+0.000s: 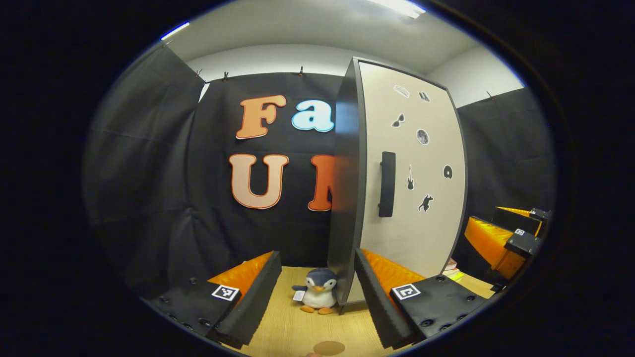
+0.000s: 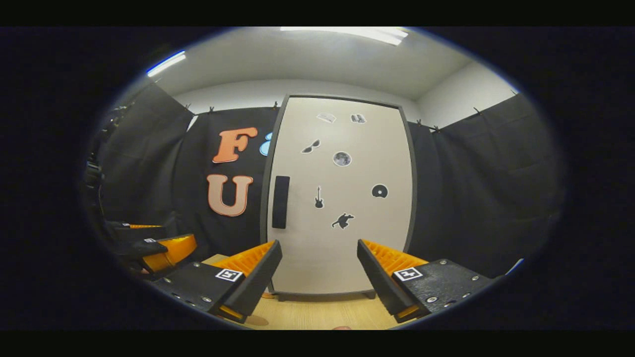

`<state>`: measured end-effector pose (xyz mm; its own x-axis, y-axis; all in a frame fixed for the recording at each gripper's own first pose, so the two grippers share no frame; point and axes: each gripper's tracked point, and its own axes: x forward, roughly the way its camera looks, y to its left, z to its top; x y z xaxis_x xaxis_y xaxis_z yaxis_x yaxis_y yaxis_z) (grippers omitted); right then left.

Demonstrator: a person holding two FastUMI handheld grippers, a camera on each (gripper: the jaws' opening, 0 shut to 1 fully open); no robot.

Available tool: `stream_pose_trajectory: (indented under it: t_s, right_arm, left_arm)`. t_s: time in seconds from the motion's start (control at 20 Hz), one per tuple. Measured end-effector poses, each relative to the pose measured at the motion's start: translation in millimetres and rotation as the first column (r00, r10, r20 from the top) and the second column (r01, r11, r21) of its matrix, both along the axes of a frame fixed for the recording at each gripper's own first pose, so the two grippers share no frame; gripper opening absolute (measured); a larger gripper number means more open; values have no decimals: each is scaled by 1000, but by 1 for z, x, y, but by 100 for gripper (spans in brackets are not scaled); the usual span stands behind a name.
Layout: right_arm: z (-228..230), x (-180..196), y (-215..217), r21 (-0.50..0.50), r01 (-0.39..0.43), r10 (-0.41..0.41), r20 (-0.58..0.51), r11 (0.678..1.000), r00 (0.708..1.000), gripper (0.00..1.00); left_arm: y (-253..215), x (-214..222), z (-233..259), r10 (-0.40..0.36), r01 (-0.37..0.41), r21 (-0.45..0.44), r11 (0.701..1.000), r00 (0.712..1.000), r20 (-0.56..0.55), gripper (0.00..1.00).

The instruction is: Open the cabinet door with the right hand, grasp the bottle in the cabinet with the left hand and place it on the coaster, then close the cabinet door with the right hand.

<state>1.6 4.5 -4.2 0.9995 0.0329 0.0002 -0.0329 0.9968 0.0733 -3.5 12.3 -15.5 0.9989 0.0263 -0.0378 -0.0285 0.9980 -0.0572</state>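
Facing a shut cabinet door

Swinging it should take little force: the cabinet door looks a stiff, light panel, best taken by the dark upright handle near its left edge. It stands at the surface's far edge, ahead of the right tool, spread and apart. The left tool is spread too, holding nothing; the bottle is hidden.

A tall cabinet stands on the wooden table, its door flush and blocking the inside; the handle sits at the door's left edge with open air before it. Bare tabletop lies between the right gripper and the door. A toy penguin stands just beside the cabinet's left corner, ahead of the left gripper, narrowing the passage there. A coaster lies flat on the near table.
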Motion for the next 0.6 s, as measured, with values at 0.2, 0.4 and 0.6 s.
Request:
stream_pose_trajectory:
  t_s: [0.2, 0.4, 0.6]
  right_arm:
    - [-12, 11, -15, -16, 30, -31, -26, 999, 999, 96]
    - [-21, 20, -16, -16, 31, -32, -56, 999, 998, 95]
    - [-19, 23, -20, -4, 38, -38, -46, 999, 998, 95]
  left_arm:
    - [4, -2, -2, 44, -44, 15, 999, 999, 3, 99]
    - [1, 1, 0, 56, -56, 8, 998, 998, 3, 96]
    - [-1, 4, 2, 54, -54, 19, 998, 998, 12, 96]
